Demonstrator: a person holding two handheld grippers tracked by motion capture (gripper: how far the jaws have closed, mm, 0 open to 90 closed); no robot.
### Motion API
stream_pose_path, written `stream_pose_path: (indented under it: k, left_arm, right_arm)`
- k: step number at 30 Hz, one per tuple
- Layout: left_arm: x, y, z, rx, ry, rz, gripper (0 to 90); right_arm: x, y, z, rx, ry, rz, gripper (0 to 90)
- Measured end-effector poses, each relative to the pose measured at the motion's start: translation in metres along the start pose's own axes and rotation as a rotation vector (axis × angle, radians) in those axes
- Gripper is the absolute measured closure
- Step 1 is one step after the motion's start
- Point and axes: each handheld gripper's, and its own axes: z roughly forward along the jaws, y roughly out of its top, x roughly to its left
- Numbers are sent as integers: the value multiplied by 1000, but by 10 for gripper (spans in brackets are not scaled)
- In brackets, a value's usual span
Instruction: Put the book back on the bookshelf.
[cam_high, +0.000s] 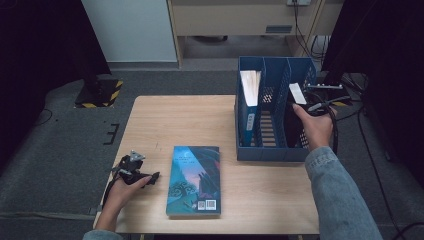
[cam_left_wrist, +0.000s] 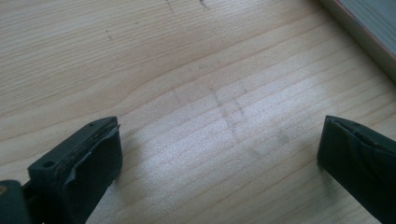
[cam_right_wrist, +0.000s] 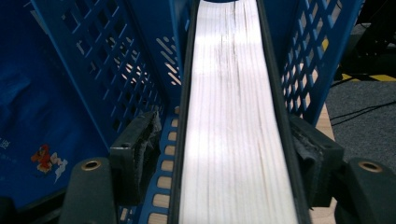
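The right tongs (cam_right_wrist: 224, 149) reached into the rightmost compartment of the blue perforated plastic file rack (cam_high: 272, 150), which stood on the right part of the pale wooden bench (cam_high: 190, 120). A black-covered book (cam_right_wrist: 236, 116) stood upright in that compartment, its white page edges facing up, between the jaws. In the right gripper view a gap showed between the left pad and the cover, while the right pad sat just beside or against the other cover; the tongs were loosened, not clamping the book. A person's right hand (cam_high: 316, 127) held them at the rack's right wall.

Another book with white pages and a blue cover (cam_high: 249, 100) stood in the rack's leftmost compartment; the middle one held nothing.

The left tongs (cam_left_wrist: 219, 154) rested low over bare wood near the bench's left front edge, jaws spread wide with nothing between them. A teal illustrated paperback (cam_high: 194, 180) lay flat just beside them.
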Motion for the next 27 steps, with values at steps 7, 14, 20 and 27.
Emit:
stream_pose_path:
  k: [7,14,20,27]
  left_arm:
    - [0,1,1,-1,-3,6,0]
    - [-1,1,1,-1,-3,6,0]
    - [-2,1,1,-2,-6,9,0]
    - [-2,1,1,-4,-7,11,0]
  right_arm:
    - [1,-3,4,3,-24,3,356]
    - [-3,-5,4,1,-12,39,397]
    - [-4,-5,5,8,-27,36,456]
    - [0,-2,3,26,-61,-9,501]
